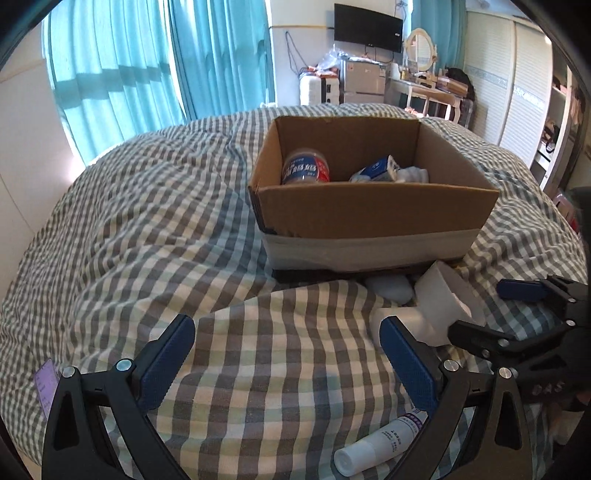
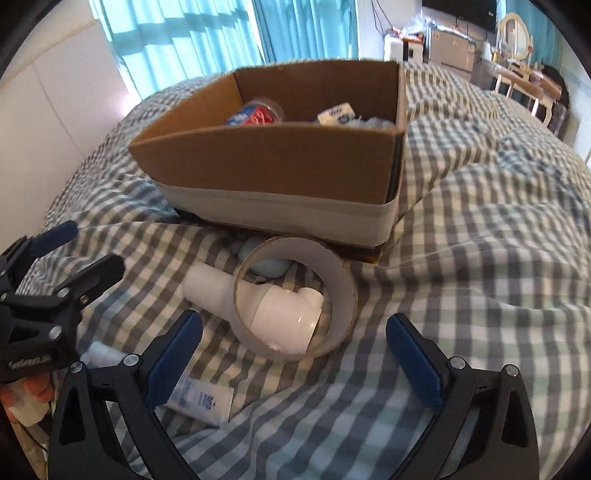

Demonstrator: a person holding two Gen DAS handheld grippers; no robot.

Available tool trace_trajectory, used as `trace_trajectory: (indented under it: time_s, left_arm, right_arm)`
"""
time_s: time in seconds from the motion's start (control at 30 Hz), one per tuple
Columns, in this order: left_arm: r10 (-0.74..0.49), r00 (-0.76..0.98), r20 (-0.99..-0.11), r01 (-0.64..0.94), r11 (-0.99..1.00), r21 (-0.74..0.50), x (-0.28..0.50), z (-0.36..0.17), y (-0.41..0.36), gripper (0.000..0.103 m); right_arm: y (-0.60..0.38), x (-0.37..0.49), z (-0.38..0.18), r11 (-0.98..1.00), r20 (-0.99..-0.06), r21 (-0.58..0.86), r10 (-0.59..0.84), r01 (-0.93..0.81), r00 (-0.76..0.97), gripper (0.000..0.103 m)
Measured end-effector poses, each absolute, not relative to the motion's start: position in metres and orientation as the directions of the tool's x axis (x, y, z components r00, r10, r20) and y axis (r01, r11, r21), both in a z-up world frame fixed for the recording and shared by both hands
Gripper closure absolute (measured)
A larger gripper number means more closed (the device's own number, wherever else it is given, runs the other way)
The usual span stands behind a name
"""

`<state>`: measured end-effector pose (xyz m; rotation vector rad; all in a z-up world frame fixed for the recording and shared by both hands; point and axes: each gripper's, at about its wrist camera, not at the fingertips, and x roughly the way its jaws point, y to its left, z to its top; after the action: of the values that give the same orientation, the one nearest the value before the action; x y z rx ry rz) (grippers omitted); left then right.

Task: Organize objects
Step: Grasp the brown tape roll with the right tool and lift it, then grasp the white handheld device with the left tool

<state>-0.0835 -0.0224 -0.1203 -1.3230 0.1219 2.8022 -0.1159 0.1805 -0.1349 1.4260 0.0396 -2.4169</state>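
Spread wide over the grey-and-white checked quilt (image 1: 184,206), holding nothing: the left gripper (image 1: 288,354), blue-padded fingers (image 1: 166,362) well apart. At its far left edge on the quilt, a small purple-labelled packet (image 1: 46,384), partly hidden behind the black frame. Beyond, centred on the bed, an open brown cardboard box with a pale tape band round its base (image 1: 373,214); inside, toward the left wall, a clear plastic jar with a red-and-blue label (image 1: 306,171), lying tilted, and to its right a blue-and-white soft pack (image 1: 376,170) beside something white and crumpled. Just in front of the box's near right corner, a pale blue rounded item (image 1: 393,290), then a white plastic bottle-like piece (image 1: 402,319) and a roll of tape (image 1: 448,295) leaning across it, touching. Low at the right, under the left gripper's right finger, a small white tube with a purple-printed label (image 1: 376,443), lying on the quilt. Further right, the right gripper (image 1: 480,306), open, one finger close by the roll though contact cannot be told. From the right wrist view, same layout: left gripper at the left edge, a flat white tube with blue print (image 2: 201,400) under the right gripper's left finger, the roll standing tilted around the white piece, both just ahead of the spread, empty fingers. Behind the bed, turquoise curtains (image 1: 122,70) at left, a wall-mounted black screen (image 1: 367,27) and a white dressing table with oval mirror (image 1: 421,74) at right.
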Motion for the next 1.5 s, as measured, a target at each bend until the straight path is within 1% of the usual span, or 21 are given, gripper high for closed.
trace_trajectory:
  time_s: [0.3,0.33,0.37,0.4,0.57,0.63,0.8,0.9,1.07,1.2,1.33,1.5]
  left_arm:
    - [-0.004,-0.608,-0.794,-0.069,-0.996,0.057,-0.088,-0.129,-0.022,0.000]
    - [-0.007,-0.607,-0.794,-0.069,-0.996,0.061,-0.088,-0.129,-0.022,0.000]
    - [-0.009,-0.607,-0.794,-0.069,-0.996,0.064,-0.088,-0.129,-0.022,0.000]
    - [-0.013,-0.608,-0.794,-0.067,-0.995,0.068,-0.088,-0.129,-0.022,0.000]
    - [-0.018,-0.613,-0.790,-0.076,-0.994,0.082,-0.086,-0.126,-0.016,0.000]
    - [-0.007,-0.614,-0.790,-0.089,-0.993,0.078,-0.086,-0.124,-0.012,0.000]
    - [0.067,-0.598,-0.798,-0.155,-0.987,0.033,-0.088,-0.122,0.012,0.000]
    - [0.101,-0.576,-0.811,-0.195,-0.981,0.016,-0.091,-0.126,0.034,0.000]
    - [0.144,-0.530,-0.835,-0.262,-0.965,0.000,-0.097,-0.140,0.069,0.000]
    - [0.144,-0.496,-0.856,-0.282,-0.960,0.002,-0.105,-0.156,0.086,0.000]
    - [0.110,-0.488,-0.866,-0.277,-0.960,0.034,-0.115,-0.168,0.094,0.000]
    - [0.085,-0.464,-0.882,-0.259,-0.965,0.043,-0.131,-0.183,0.098,0.000]
  right_arm:
    - [0.170,-0.137,-0.160,-0.948,-0.895,0.124,-0.234,0.293,-0.379,0.003]
    - [0.171,-0.136,-0.159,-0.948,-0.893,0.125,-0.236,0.292,-0.384,0.005]
    - [0.172,-0.135,-0.158,-0.947,-0.888,0.133,-0.245,0.293,-0.389,0.015]
    - [0.174,-0.133,-0.156,-0.943,-0.880,0.151,-0.265,0.296,-0.394,0.018]
    - [0.188,-0.118,-0.137,-0.944,-0.845,0.178,-0.292,0.279,-0.448,0.018]
    - [0.192,-0.108,-0.123,-0.948,-0.823,0.156,-0.281,0.279,-0.493,0.018]
    - [0.215,-0.091,-0.081,-0.964,-0.775,0.082,-0.220,0.251,-0.593,0.018]
    - [0.227,-0.091,-0.069,-0.974,-0.756,0.058,-0.187,0.221,-0.627,0.018]
    - [0.248,-0.088,-0.063,-0.980,-0.739,0.065,-0.175,0.188,-0.651,0.018]
    - [0.263,-0.090,-0.069,-0.980,-0.741,0.088,-0.185,0.179,-0.646,0.018]
    - [0.274,-0.095,-0.078,-0.979,-0.750,0.125,-0.200,0.161,-0.631,0.018]
    - [0.278,-0.100,-0.091,-0.976,-0.762,0.153,-0.217,0.157,-0.610,0.018]
